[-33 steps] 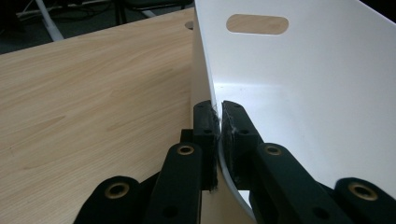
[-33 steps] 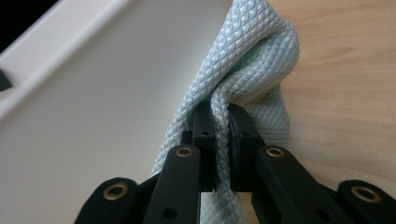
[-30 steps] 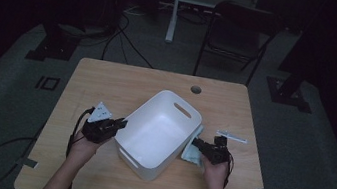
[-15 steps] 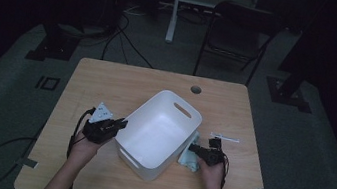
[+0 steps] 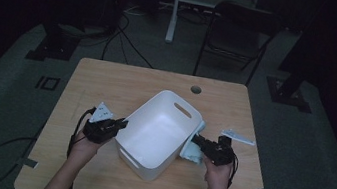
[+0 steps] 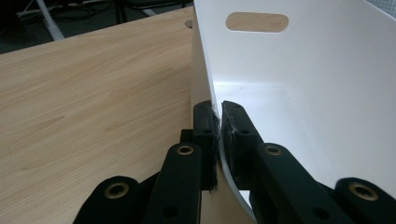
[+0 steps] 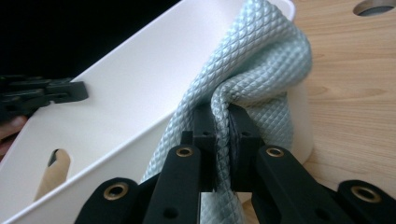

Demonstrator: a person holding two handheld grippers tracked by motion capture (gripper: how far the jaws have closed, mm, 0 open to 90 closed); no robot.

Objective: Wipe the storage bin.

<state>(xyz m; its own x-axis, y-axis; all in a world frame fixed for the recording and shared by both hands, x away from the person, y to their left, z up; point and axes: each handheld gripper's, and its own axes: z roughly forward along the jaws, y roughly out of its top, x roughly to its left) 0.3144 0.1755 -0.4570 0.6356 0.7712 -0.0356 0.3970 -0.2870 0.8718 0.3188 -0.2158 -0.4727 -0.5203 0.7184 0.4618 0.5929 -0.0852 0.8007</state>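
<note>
Worktop: across the middle of the high view lies the wooden worktop [image 5: 108, 80], with a round cable hole [image 5: 196, 89] near its upper edge.

Tub: at the centre of that frame the white tub [image 5: 160, 134] sits skewed, handle slots at its upper-right and lower-left ends; it looks empty inside.

Cloth: just right of centre, a pale blue quilted cloth [image 5: 193, 149] hangs against the tub's right wall, outside it, bunched and not yet over the rim; in the right gripper view it fills the centre and upper right [image 7: 261, 70].

Left hand-held gripper: at lower left of centre [image 5: 121, 123], jaws clamped on the tub's thin left wall, one jaw inside and one outside, as the left gripper view shows at bottom centre [image 6: 218, 119].

Right hand-held gripper: right of the tub [image 5: 198, 140], jaws pinched together on a fold of the cloth [image 7: 223, 121].

Loose plate: a small grey three-cornered piece [image 5: 237, 135] lies on the worktop to the right.

Risk, cloth: the grip takes only a narrow fold, so the cloth could likely slip out when lifted, or its hanging tail could snag on the rim and drop outside.

Risk, tub: the tub is light and pinched at a single spot, so a sideways tug from the cloth may pivot or tip it.
</note>
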